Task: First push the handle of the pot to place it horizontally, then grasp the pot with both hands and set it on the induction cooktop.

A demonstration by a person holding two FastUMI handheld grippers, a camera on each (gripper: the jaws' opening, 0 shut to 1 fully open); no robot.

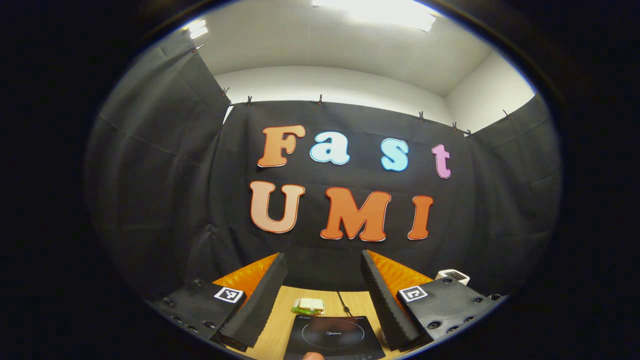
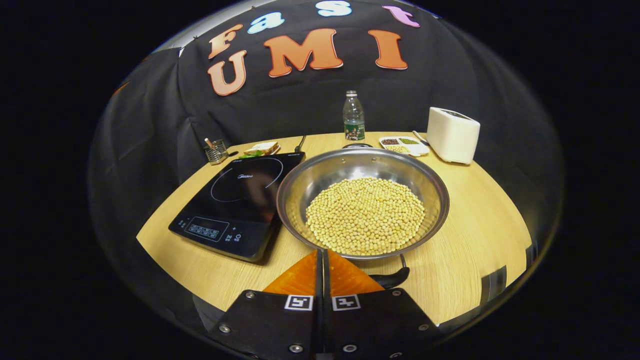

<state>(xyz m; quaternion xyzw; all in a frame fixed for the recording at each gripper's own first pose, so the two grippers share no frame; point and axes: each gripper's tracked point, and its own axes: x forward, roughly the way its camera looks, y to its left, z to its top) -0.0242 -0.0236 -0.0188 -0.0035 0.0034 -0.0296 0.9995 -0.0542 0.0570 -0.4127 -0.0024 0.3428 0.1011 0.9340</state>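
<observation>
Both grippers are differing — the right gripper point(image 2: 321, 260), fingers clenched together, is nearest the handle point(image 2: 395, 276), lying just right; the left gripper point(image 1: 325, 280) is gaping.

the left tongs point(image 1: 324, 295) stand with fingers spread wide apart and tilted upward, while the right tongs point(image 2: 322, 280) have their fingers pressed together, holding nothing, angled downward.

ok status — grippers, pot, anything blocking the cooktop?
Left gripper open, held high. Right gripper shut, empty, beside pot handle. Pot full of beans, on table right of cooktop. Cooktop surface bare.
</observation>
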